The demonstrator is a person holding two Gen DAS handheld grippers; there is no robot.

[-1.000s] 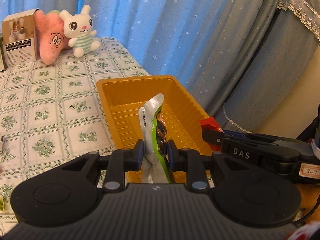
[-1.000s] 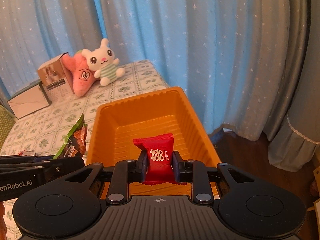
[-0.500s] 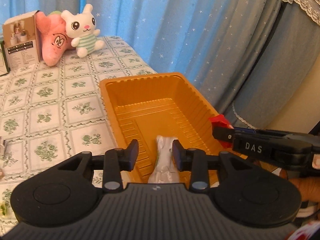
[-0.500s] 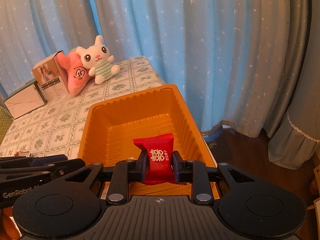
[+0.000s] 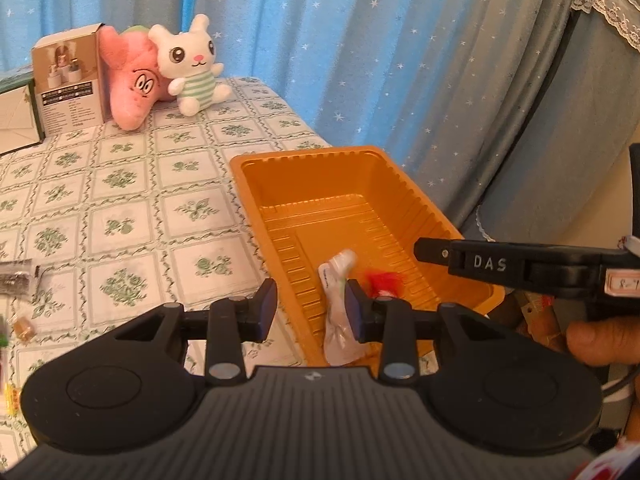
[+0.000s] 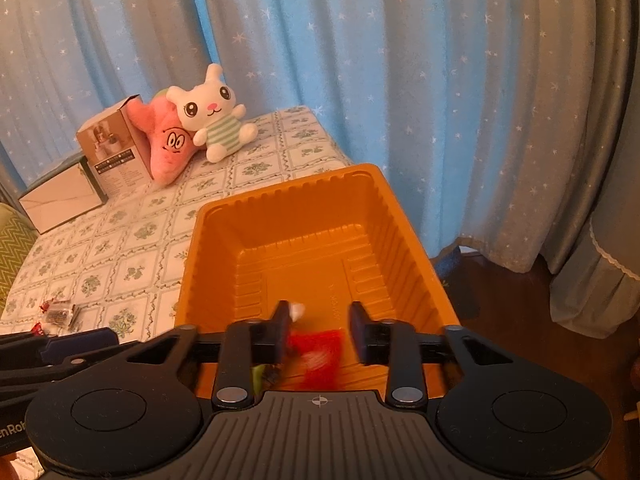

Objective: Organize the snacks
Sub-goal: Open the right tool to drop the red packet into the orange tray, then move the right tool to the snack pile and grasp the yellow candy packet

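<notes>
- Two handheld grippers over an orange plastic tray (image 5: 320, 184) on a table w/ a green-floral checked tablecloth (image 5: 120, 200); blue star-print curtains behind.
- Left gripper (image 5: 311, 312): jaws wide apart, holding nothing. Seen from its own cam, it sits at 6 o'clock, above the tray's near left rim.
- Silver-and-green snack packet (image 5: 336, 308) lies inside the tray at the near end, partly behind the left gripper's right finger (image 5: 354, 312). In the right wrist view only a green sliver of it shows, low between gripper parts.
- Red candy wrapper (image 6: 320, 354) is in the tray's near end, blurred, just beside the silver packet at its 3 o'clock. Can't tell if it rests on the tray floor.
- Right gripper (image 6: 320, 332): jaws wide, gripping nothing; the red wrapper shows between and below the fingers, not touching either.
- In the left wrist view the right gripper's black arm comes in from 3 o'clock over the tray's right rim.
- Far end of tray bare.
- At 10–11 o'clock on the table: white bunny plush (image 5: 192, 64) leaning on a pink plush (image 5: 132, 84), a brown product box (image 5: 68, 80) just beside them.
- At 9 o'clock near the table edge: small loose wrapped snacks (image 5: 16, 280), too blurred to ID.
</notes>
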